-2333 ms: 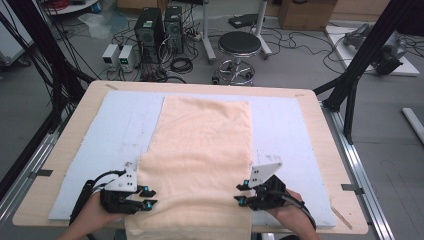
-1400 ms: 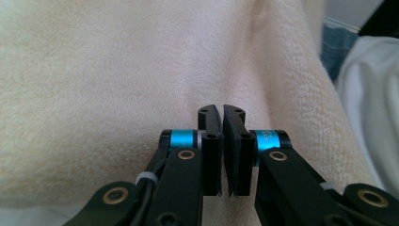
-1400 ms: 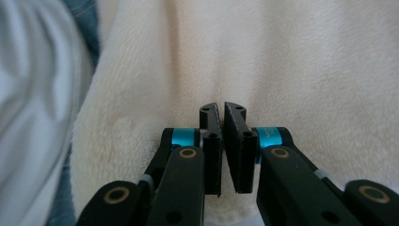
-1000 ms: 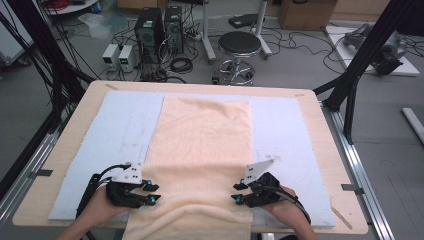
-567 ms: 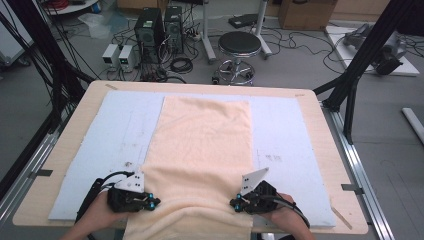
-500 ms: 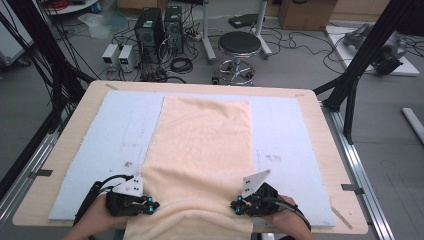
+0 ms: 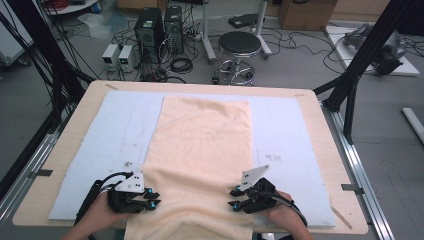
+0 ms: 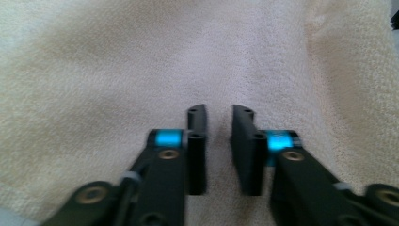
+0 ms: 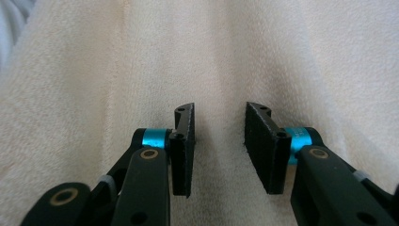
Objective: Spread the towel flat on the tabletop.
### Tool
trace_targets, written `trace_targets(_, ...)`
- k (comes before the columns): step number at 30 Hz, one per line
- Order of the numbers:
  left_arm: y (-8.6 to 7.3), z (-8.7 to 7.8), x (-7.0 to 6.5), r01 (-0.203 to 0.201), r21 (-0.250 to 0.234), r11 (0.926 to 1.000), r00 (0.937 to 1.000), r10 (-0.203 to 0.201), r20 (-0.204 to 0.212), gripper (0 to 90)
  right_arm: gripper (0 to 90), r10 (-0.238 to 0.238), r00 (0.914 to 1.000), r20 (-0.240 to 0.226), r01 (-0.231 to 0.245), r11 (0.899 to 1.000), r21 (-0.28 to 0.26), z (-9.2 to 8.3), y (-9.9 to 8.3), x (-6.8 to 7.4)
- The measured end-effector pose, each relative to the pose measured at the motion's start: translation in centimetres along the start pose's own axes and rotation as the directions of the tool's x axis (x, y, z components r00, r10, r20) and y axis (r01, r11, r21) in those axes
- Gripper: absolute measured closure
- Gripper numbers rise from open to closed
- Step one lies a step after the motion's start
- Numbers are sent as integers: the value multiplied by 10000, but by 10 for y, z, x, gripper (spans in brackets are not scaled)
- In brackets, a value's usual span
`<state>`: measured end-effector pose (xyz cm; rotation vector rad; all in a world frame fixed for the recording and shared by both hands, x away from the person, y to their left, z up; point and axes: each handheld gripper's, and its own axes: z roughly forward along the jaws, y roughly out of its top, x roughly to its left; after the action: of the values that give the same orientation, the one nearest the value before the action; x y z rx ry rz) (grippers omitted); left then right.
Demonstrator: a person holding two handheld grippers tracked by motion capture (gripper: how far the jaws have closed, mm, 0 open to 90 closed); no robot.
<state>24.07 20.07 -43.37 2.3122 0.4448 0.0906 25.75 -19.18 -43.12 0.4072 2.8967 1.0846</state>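
left gripper [image 8: 219,141]: jaws reopening, narrow gap, nothing pinched
right gripper [image 9: 219,146]: jaws reopening, wider, empty
risk: pads skating over towel [image 7: 205,145], missing the near edge

Even, soft overhead light, no hard shadows on the pale wooden worktop [image 7: 310,100]. High view is a bit soft and low-res, straight lines bow slightly toward the edges, floor beyond sits dimmer. The peach terry towel [image 7: 205,135] reads slightly washed out, faint shading in its folds. Left gripper view: noticeably blurred, towel weave smeared, black jaws soft-edged, small shadow between them. Right gripper view: sharper, nap visible near the jaws, far cloth out of focus. No glare anywhere.
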Motion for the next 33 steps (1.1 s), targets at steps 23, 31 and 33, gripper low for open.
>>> trace_targets(23, 20, -4, 47, 821, -1332, 9877, 9754, -1071, -1928, 614, 583, 919, 9788, 1830, -822, 9948, -598, -17, 18, -49)
trace_targets(31, 12, 11, 74, 1562, -775, 9847, 9529, -1709, -2505, 583, 437, 2130, 9381, 2733, -2087, 9769, -452, -3, 6, -86)
trace_targets(33, 12, 10, 75, 1569, -745, 9848, 9541, -1706, -2463, 579, 440, 2117, 9403, 2665, -2064, 9773, -482, -2, 4, -91)
